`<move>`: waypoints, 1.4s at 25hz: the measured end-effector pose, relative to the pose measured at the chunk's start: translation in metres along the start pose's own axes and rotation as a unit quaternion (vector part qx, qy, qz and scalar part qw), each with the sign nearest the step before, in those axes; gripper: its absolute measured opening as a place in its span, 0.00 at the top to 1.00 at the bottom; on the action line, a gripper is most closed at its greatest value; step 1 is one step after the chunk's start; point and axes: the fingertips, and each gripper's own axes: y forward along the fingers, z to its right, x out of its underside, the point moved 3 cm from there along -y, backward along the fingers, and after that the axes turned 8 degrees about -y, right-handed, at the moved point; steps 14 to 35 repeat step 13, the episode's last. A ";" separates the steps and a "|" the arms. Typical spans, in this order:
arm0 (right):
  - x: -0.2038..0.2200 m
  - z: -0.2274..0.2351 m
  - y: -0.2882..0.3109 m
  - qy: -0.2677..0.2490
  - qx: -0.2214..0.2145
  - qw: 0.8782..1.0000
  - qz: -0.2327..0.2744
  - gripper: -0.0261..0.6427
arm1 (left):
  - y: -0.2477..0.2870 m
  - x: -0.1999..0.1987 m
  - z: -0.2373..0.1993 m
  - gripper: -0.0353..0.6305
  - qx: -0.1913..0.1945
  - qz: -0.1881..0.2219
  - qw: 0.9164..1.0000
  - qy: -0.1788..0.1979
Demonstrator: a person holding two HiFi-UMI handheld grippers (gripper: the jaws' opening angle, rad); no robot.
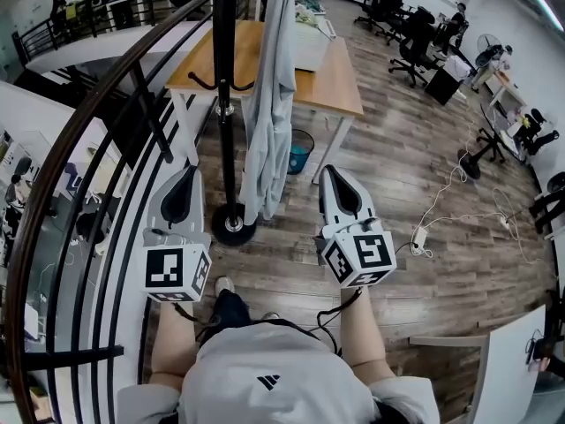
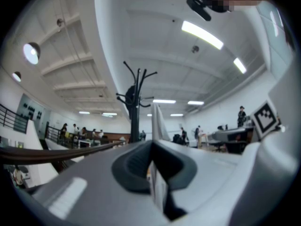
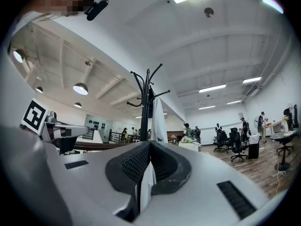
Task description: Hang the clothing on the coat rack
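A black coat rack (image 1: 226,87) stands on a round base on the wood floor, straight ahead of me. A pale grey-blue garment (image 1: 272,104) hangs from its top and drapes down the right side of the pole. My left gripper (image 1: 187,173) is held low, left of the base, with its jaws shut and empty. To the right of the garment's hem, my right gripper (image 1: 335,171) is also shut on nothing. In the left gripper view the rack (image 2: 135,108) and garment (image 2: 157,121) rise beyond the closed jaws (image 2: 151,144). The right gripper view shows the rack (image 3: 146,105) and garment (image 3: 159,120) the same way.
A dark curved railing (image 1: 97,140) runs close along my left. Behind the rack is a wooden table (image 1: 331,82) with a teal bin (image 1: 300,154) under it. Cables and a power strip (image 1: 419,237) lie on the floor at right; office chairs (image 1: 413,42) stand farther off.
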 end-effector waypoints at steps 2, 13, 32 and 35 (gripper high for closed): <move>0.001 0.001 -0.004 0.001 0.000 1.000 0.001 0.96 | -0.002 0.001 0.005 0.94 0.002 0.001 1.000 0.001; 0.003 0.010 -0.013 0.005 0.007 1.000 0.004 0.96 | -0.001 0.003 0.017 0.94 0.006 0.001 1.000 0.003; 0.003 0.010 -0.013 0.005 0.007 1.000 0.004 0.96 | -0.001 0.003 0.017 0.94 0.006 0.001 1.000 0.003; 0.003 0.010 -0.013 0.005 0.007 1.000 0.004 0.96 | -0.001 0.003 0.017 0.94 0.006 0.001 1.000 0.003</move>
